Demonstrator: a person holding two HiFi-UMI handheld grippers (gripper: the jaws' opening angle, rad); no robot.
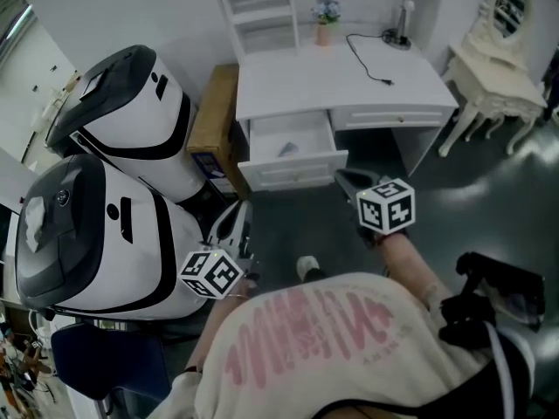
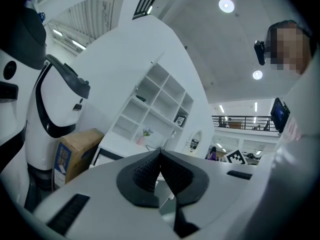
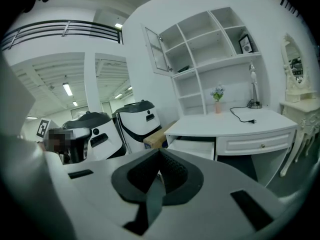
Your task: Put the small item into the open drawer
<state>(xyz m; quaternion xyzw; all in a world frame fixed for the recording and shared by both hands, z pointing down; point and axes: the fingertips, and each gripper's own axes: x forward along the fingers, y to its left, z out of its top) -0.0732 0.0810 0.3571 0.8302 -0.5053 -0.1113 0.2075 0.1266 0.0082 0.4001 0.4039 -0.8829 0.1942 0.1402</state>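
Observation:
The white desk point(image 1: 349, 81) has its left drawer point(image 1: 293, 142) pulled open, and a small grey item point(image 1: 287, 149) lies inside it. In the head view my right gripper point(image 1: 341, 176) hovers just in front of the drawer's front right corner, jaws shut and empty. My left gripper point(image 1: 242, 209) hangs lower left, near the white machine, also shut with nothing in it. In the left gripper view the dark pads point(image 2: 150, 171) meet at the tip. The right gripper view shows its fingertips point(image 3: 167, 166) pressed together, with the open drawer point(image 3: 192, 146) beyond them.
Two large white-and-black machines point(image 1: 131, 120) stand at the left, with a cardboard box point(image 1: 214, 116) between them and the desk. On the desk are a lamp point(image 1: 406, 16), a black cable point(image 1: 367, 55) and a small flower vase point(image 1: 325, 20). A white dressing table point(image 1: 498, 68) stands at the right.

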